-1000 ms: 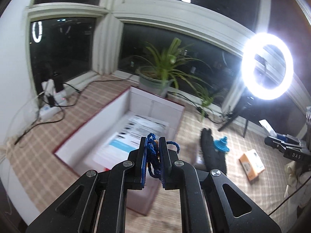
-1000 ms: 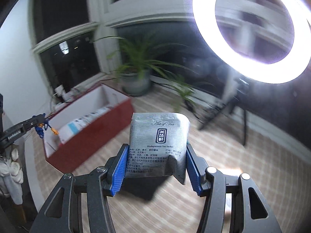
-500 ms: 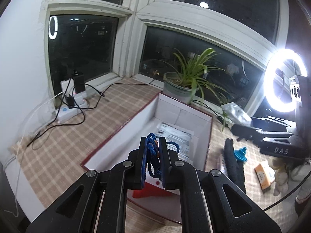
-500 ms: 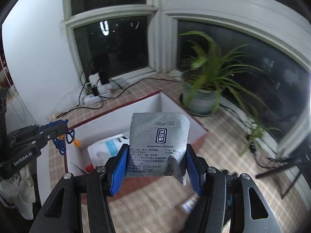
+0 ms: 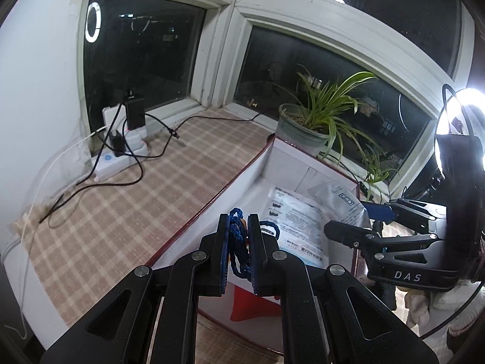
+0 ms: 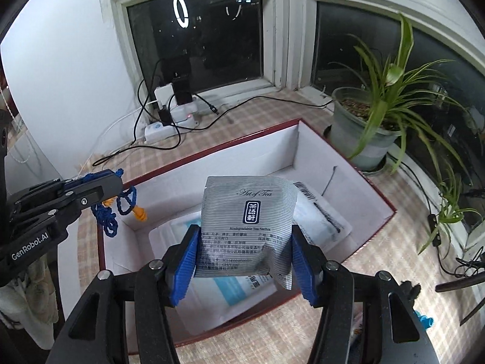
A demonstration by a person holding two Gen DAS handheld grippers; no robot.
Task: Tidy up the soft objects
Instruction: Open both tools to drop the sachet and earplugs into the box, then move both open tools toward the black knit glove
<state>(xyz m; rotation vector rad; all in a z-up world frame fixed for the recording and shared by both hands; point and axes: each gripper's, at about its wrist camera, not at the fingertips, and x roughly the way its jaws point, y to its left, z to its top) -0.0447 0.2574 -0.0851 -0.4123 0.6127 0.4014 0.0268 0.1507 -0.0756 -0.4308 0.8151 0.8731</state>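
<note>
Right gripper [image 6: 244,261]: tilted steeply downward, blue pads clamped on the two side edges of a silver tea sachet [image 6: 247,227]; the jaws have just been opening slightly, with the sachet between them and gripped. The sachet is held upright over the open box [image 6: 298,151], above the papers [image 6: 326,218] lying on its white floor.

Left gripper [image 5: 238,253]: angled down, jaws clenched tight on a blue cord [image 5: 238,242]. Seen from the right wrist view, the cord's loops and an orange earplug [image 6: 140,213] dangle below the fingertips, at the box's near left corner.

Box: red outside, white inside, standing on a checked cloth [image 5: 127,209].

Surroundings: potted plant [image 6: 363,127] just beyond the box; power strip [image 6: 163,127] with cables by the window.
</note>
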